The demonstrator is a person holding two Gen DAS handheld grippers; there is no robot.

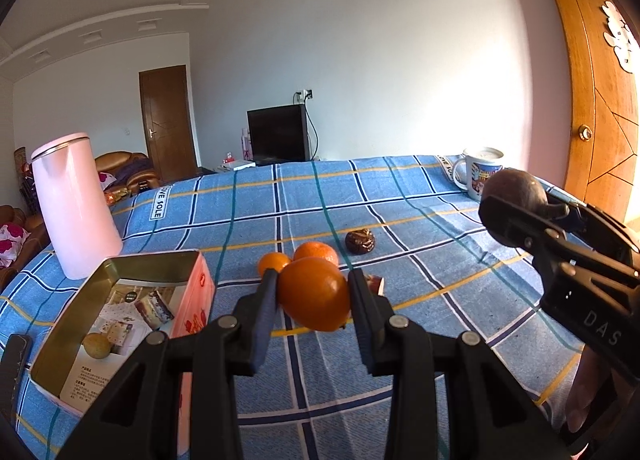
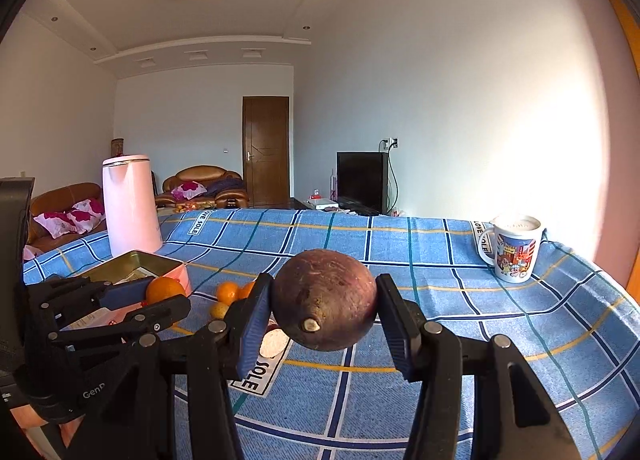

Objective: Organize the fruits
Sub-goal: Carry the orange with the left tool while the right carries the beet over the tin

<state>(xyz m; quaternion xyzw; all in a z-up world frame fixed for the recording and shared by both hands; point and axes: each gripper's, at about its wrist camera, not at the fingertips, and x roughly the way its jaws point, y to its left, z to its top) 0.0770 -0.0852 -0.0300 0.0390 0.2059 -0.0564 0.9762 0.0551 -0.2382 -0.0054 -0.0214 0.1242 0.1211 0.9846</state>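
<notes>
- Orange fruit (image 1: 314, 294) pinched between the pads of the left gripper (image 1: 312, 292), lifted clear of the checked cloth (image 1: 400, 195), presumably bound for the open tin (image 1: 120, 272) just left of it
- Dark reddish-brown round fruit (image 2: 325, 300) clamped in the right gripper (image 2: 324, 302), stem end toward the lens, held off the cloth
- Two small oranges (image 1: 316, 252) and a wrinkled dark fruit (image 1: 360, 241) left on the cloth beyond
- Pink jug (image 1: 74, 203) crowding behind the tin; mug (image 2: 514, 248) near the far right edge; bare cloth between for moving

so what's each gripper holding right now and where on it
Left gripper clamps an orange across its sides. Right gripper clamps a round dark purple-brown fruit across its sides, stem end facing the camera.
</notes>
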